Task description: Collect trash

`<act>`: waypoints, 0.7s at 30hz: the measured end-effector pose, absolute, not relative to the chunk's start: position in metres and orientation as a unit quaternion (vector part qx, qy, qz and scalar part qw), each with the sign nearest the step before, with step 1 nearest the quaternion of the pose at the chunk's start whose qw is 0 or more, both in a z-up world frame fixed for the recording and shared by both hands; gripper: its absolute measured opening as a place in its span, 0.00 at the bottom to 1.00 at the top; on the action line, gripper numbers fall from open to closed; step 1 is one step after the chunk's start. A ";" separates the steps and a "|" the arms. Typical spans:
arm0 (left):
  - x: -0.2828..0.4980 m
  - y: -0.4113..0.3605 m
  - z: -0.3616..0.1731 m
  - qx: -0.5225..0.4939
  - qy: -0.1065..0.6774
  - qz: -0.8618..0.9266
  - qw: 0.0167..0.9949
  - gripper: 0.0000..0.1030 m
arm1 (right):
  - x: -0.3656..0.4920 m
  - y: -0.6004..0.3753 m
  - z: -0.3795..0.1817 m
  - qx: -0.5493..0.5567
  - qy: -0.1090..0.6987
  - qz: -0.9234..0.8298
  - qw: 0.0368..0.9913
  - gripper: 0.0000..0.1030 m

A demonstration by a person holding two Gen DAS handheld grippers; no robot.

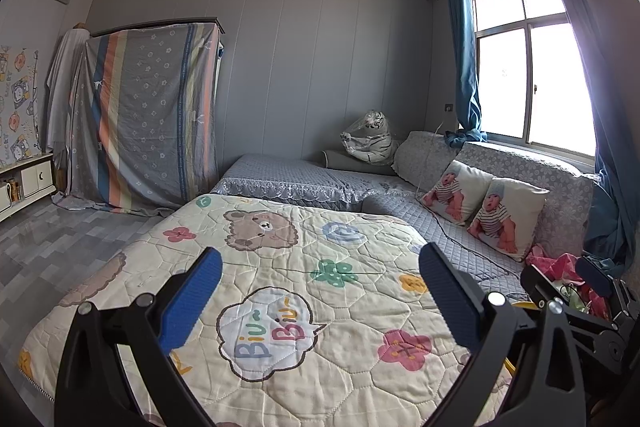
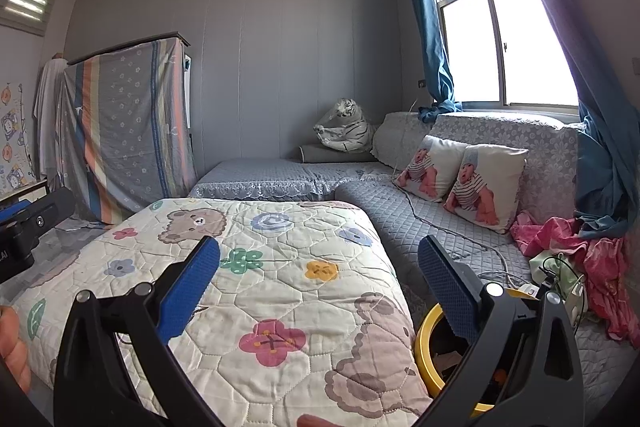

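Observation:
A yellow-rimmed trash bin (image 2: pixel 425 341) stands between the quilt-covered bed (image 2: pixel 280 291) and the grey sofa, with paper scraps inside; only a sliver of its rim shows in the left wrist view (image 1: pixel 524 305). My right gripper (image 2: pixel 320 287) is open and empty, above the quilt's right edge next to the bin. My left gripper (image 1: pixel 320 299) is open and empty over the cartoon quilt (image 1: pixel 280 307). The right gripper also shows at the far right of the left wrist view (image 1: pixel 592 291).
A grey sofa (image 2: pixel 460 223) with two baby-print pillows (image 2: pixel 484 183), pink cloth (image 2: pixel 600 259) and a charger with cable (image 2: pixel 560 283) lies right. A plush tiger (image 2: pixel 344 131) sits at the back. A draped wardrobe (image 1: pixel 152 123) and a low cabinet (image 1: pixel 28 183) stand left.

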State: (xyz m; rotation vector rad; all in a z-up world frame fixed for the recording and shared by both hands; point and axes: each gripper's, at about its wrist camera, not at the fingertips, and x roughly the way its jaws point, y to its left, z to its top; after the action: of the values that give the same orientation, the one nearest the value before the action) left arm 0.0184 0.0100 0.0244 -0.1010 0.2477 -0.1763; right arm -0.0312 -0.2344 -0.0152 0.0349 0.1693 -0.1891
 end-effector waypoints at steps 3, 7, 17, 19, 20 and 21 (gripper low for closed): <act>0.019 0.009 0.023 -0.050 0.125 -0.090 0.987 0.92 | -0.031 -0.235 -0.016 0.017 0.086 -0.095 0.992 0.92; 0.019 0.009 0.023 -0.050 0.126 -0.090 0.987 0.92 | -0.030 -0.235 -0.016 0.019 0.087 -0.096 0.991 0.92; 0.020 0.007 0.019 -0.049 0.128 -0.093 0.986 0.92 | -0.027 -0.236 -0.019 0.022 0.091 -0.098 0.991 0.92; 0.021 0.007 0.017 -0.049 0.130 -0.094 0.986 0.92 | -0.027 -0.236 -0.019 0.022 0.092 -0.098 0.991 0.92; 0.021 0.006 0.016 -0.049 0.130 -0.095 0.986 0.92 | -0.027 -0.236 -0.020 0.022 0.093 -0.098 0.991 0.92; 0.022 0.006 0.015 -0.049 0.131 -0.094 0.986 0.92 | -0.027 -0.236 -0.020 0.023 0.093 -0.098 0.991 0.92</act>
State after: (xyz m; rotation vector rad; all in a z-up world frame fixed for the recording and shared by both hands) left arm 0.0225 0.0064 0.0145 -0.0985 0.2626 -0.1890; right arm -0.0265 -0.2363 -0.0201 0.0456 0.1866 -0.1971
